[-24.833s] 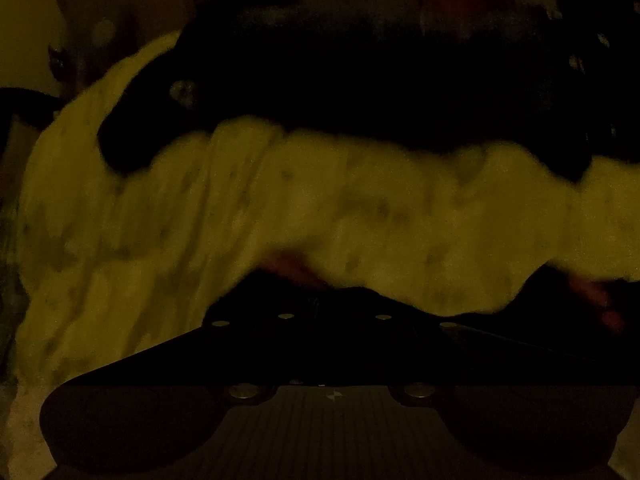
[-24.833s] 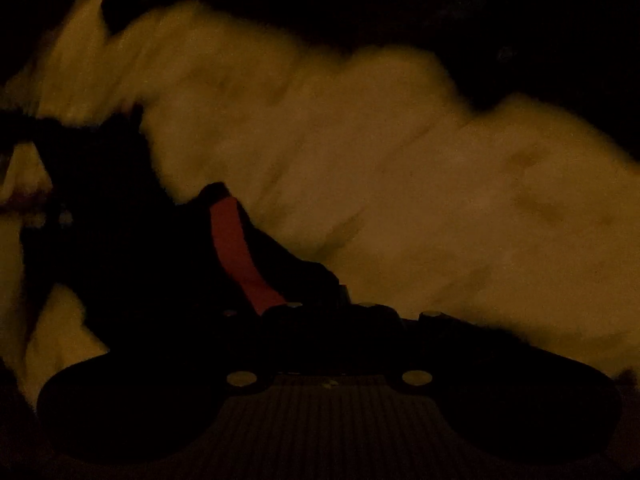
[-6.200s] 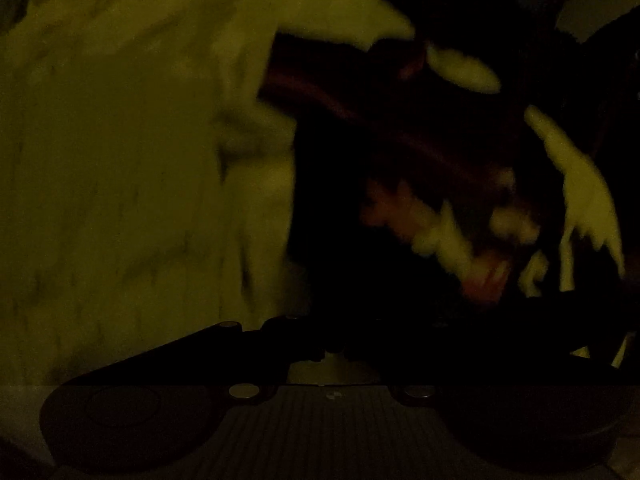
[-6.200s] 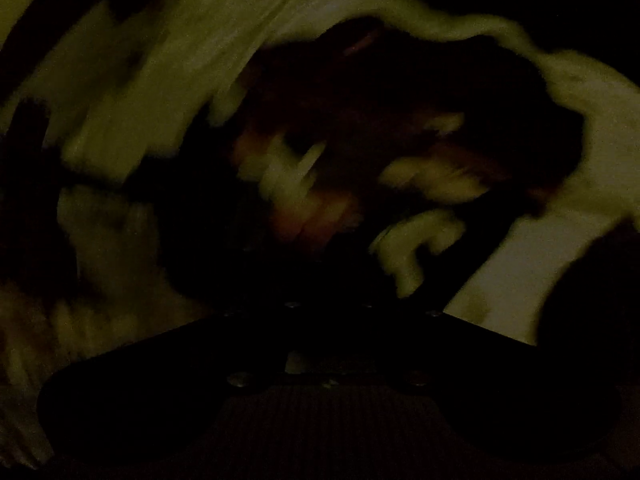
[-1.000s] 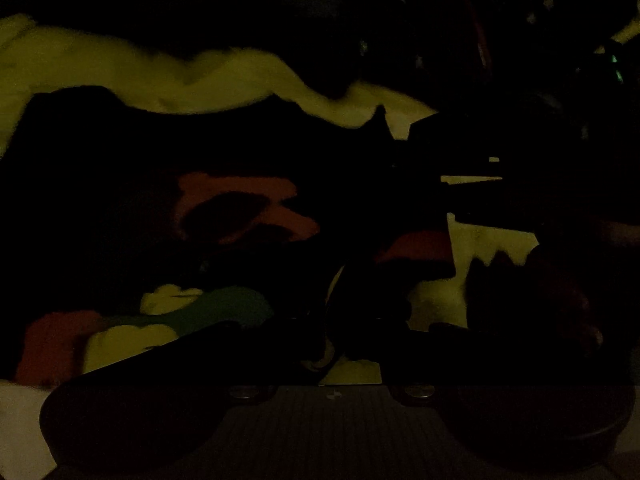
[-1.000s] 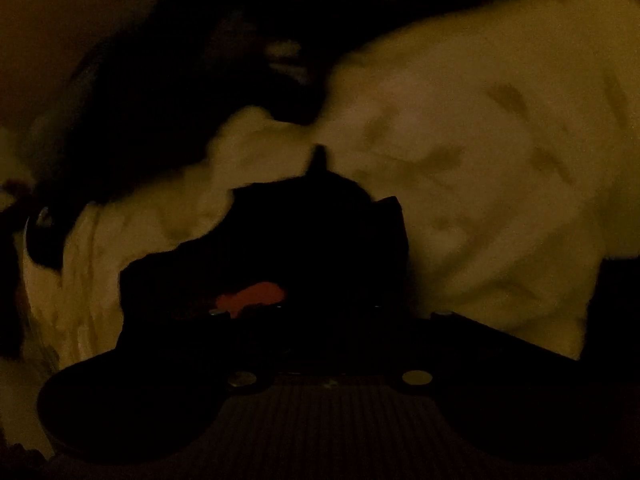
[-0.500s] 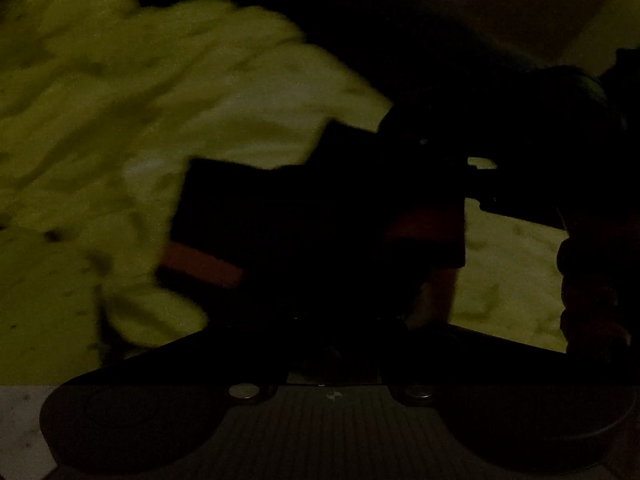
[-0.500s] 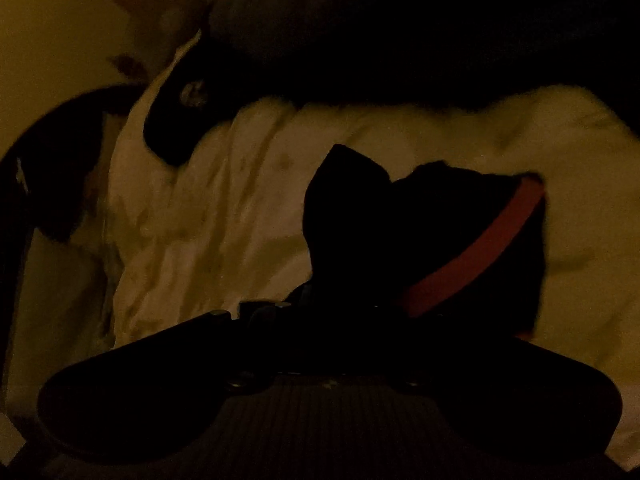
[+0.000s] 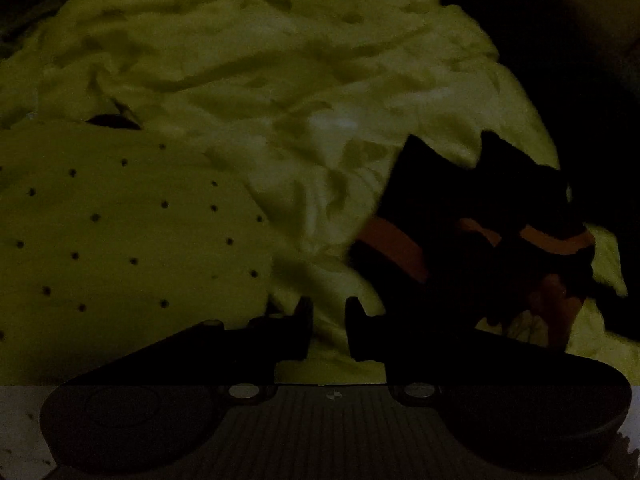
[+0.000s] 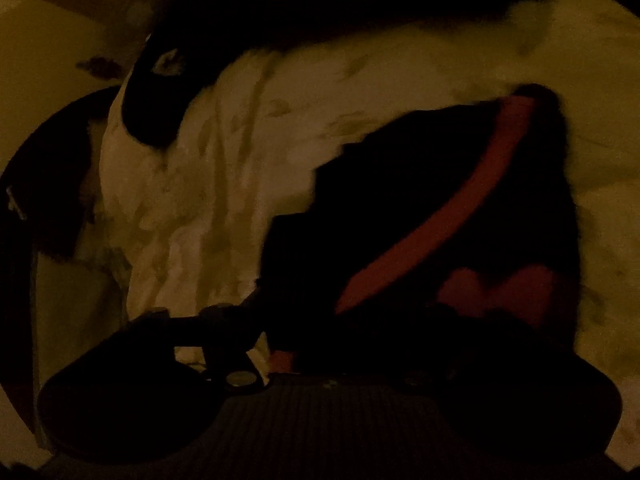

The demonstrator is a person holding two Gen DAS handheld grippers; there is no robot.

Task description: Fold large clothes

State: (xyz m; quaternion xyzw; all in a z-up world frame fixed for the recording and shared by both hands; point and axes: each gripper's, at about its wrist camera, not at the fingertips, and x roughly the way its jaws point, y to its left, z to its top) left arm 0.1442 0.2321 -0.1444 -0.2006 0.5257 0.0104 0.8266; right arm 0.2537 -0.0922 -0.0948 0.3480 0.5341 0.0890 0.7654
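The scene is very dark. A folded black garment with red stripes [image 9: 472, 208] lies on the pale bed sheet [image 9: 280, 60] at the right of the left wrist view. My left gripper [image 9: 328, 328] is open and empty, its fingers a small gap apart, left of the garment. In the right wrist view the black garment with a red stripe [image 10: 440, 200] rises straight out of my right gripper [image 10: 320, 344] and covers its fingers. The jaws appear shut on it.
A dotted pale pillow or cover [image 9: 120, 240] lies at the left of the left wrist view. A dark heap of cloth [image 10: 320, 8] lies along the far side of the bed in the right wrist view. A hand shows under the garment [image 9: 556, 300].
My left gripper has let go of the garment and drawn back to the left, and now stands open. My right gripper still carries the folded garment over the bed.
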